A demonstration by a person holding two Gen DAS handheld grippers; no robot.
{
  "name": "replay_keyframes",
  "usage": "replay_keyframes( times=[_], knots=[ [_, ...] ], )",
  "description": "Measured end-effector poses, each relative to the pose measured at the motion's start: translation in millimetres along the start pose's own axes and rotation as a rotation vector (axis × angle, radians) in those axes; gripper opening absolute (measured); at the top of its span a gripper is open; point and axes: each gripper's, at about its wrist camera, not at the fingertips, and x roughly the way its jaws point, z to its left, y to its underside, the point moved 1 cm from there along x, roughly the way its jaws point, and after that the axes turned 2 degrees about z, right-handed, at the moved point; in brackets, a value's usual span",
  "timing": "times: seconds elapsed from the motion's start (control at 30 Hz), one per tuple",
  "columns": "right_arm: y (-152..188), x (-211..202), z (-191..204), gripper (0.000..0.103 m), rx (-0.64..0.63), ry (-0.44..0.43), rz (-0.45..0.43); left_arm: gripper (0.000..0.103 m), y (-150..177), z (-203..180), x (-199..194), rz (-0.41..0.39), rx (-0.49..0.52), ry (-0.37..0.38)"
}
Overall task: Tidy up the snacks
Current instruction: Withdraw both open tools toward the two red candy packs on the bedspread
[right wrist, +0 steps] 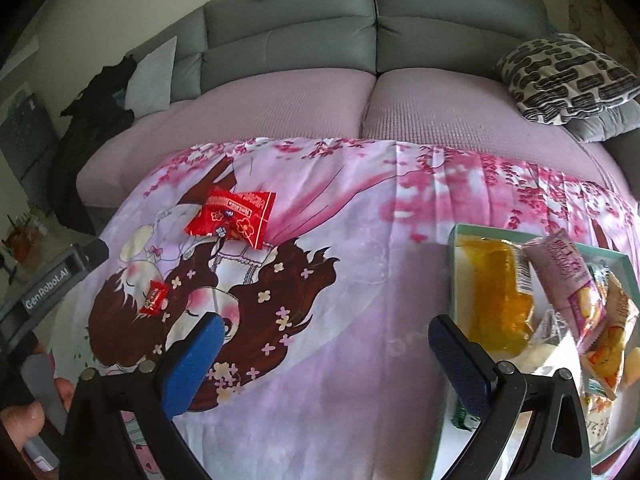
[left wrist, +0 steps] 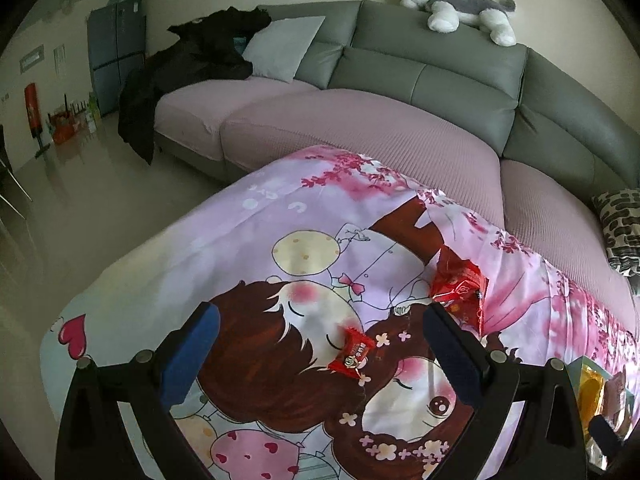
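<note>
Left tool [left wrist: 320, 336], released wide, straddles the small red candy [left wrist: 352, 354] on the cloth-covered worktop [left wrist: 248, 240]; light and crinkly, it likely slips, so pinch its padded middle, not the twisted ends.

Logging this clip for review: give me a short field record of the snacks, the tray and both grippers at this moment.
surface: cartoon-print cloth in front of a sofa
loose snacks: small red candy and large red packet, both lying on the cloth
tray: green-rimmed tray at right, already holding several packets, including a yellow packet
left gripper: open, empty, small red candy between its fingers
right gripper: open, empty, beside the tray
left to do: both red items still outside the tray
</note>
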Motion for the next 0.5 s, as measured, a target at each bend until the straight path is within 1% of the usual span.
replay_keyframes(
  times=[0.3, 0.5],
  knots=[
    [4.7, 27.0, 7.6, 0.103, -0.016, 0.003, 0.053, 0.101, 2.9, 8.4, 24.7, 0.068, -0.022, 0.031],
    [-5.0, 41.2, 5.9, 0.103, 0.031, -0.046, 0.057, 0.101, 8.6, 4.7, 46.7, 0.127, 0.005, 0.066]
  ],
)
